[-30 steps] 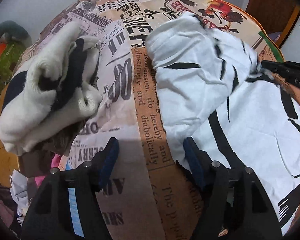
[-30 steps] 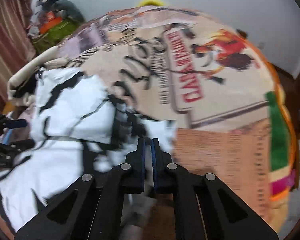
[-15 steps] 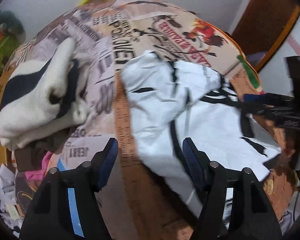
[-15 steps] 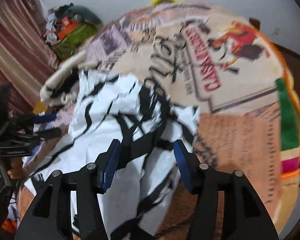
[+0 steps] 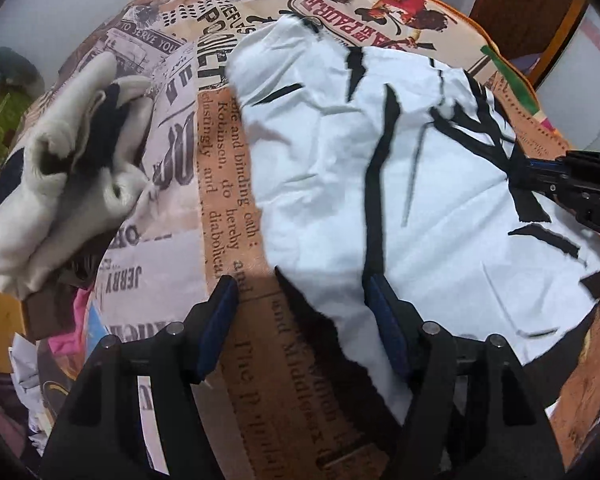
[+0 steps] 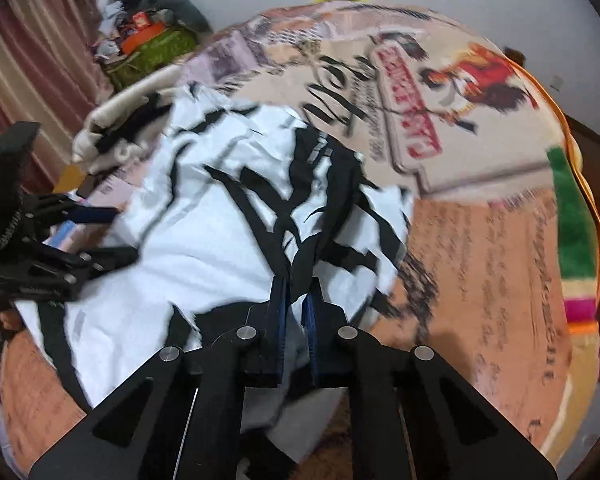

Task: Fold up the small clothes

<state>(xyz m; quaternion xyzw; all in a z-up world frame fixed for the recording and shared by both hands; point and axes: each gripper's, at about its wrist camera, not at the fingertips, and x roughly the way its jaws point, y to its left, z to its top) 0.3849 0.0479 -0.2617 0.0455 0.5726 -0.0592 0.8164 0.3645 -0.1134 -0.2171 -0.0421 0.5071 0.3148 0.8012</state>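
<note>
A small white garment [image 5: 400, 184] printed with jagged black streaks lies crumpled but mostly spread out on a bed cover [image 5: 220, 184] patterned like old newspaper, with brown and cream text panels and a red poster figure at the far end. In the left wrist view the garment's long axis runs from the near right corner to the far middle of the cover, narrowing towards its far end. The left gripper [image 5: 300, 308] hangs over the garment's near left edge with its jaws spread; cloth lies between them, but they do not press on it. The right gripper [image 6: 296, 320] has its jaws pinched together on a black-striped fold at the garment's near right edge. A second, cream and dark bundle of clothing [image 5: 68, 168] sits bunched on the left side of the cover, apart from the white garment.
</note>
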